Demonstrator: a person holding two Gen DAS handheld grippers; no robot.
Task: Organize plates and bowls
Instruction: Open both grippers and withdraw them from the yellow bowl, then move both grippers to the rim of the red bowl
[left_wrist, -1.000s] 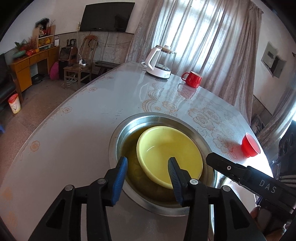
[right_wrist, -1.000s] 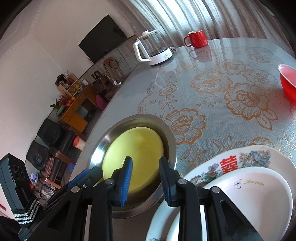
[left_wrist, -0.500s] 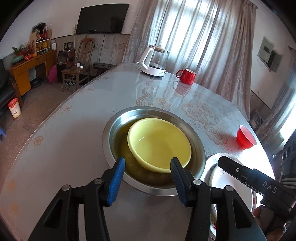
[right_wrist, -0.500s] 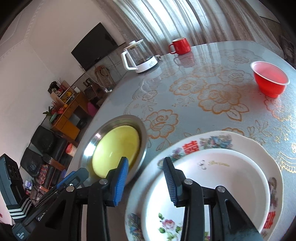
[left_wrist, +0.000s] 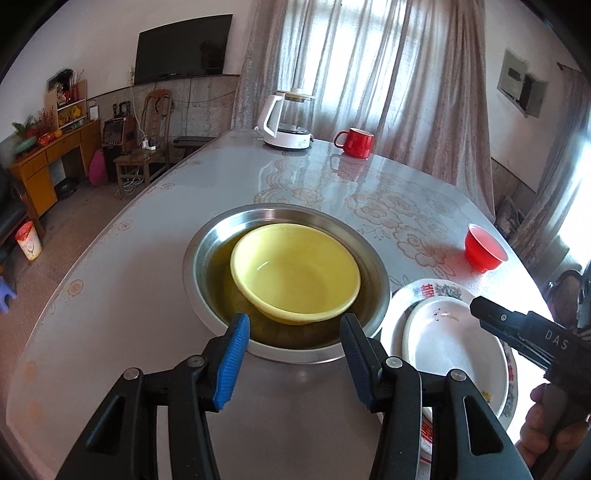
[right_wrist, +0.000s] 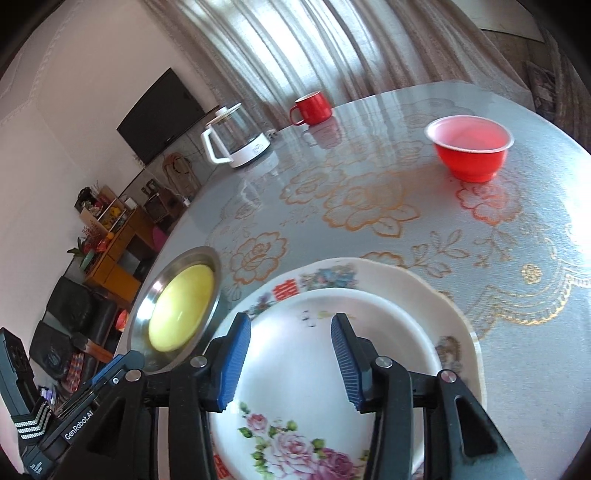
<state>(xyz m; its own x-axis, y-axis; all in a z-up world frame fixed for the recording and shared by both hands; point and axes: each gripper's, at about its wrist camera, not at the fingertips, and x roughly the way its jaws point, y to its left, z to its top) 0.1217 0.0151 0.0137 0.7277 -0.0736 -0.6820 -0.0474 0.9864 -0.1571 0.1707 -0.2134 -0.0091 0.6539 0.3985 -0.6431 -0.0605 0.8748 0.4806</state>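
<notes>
Now the yellow bowl (left_wrist: 295, 273) sits nested in the steel basin (left_wrist: 207, 236), at twelve o'clock from the left gripper (left_wrist: 293, 360), whose fingers stand released with nothing between them. At three o'clock of the basin, just beside it, a white dish (right_wrist: 306, 354) lies on a flowered plate (right_wrist: 436, 291). The right gripper (right_wrist: 291, 360) hovers over that dish; its fingers have just been opening and hold nothing. A small red bowl (right_wrist: 469, 147) stands well apart at one o'clock on the desk (right_wrist: 388, 206).

Likely the next step is gathering the dish or the red bowl. To do it well, bring one finger over the rim and one under, pinch the edge squarely, then lift level so the glazed ware cannot slip.
</notes>
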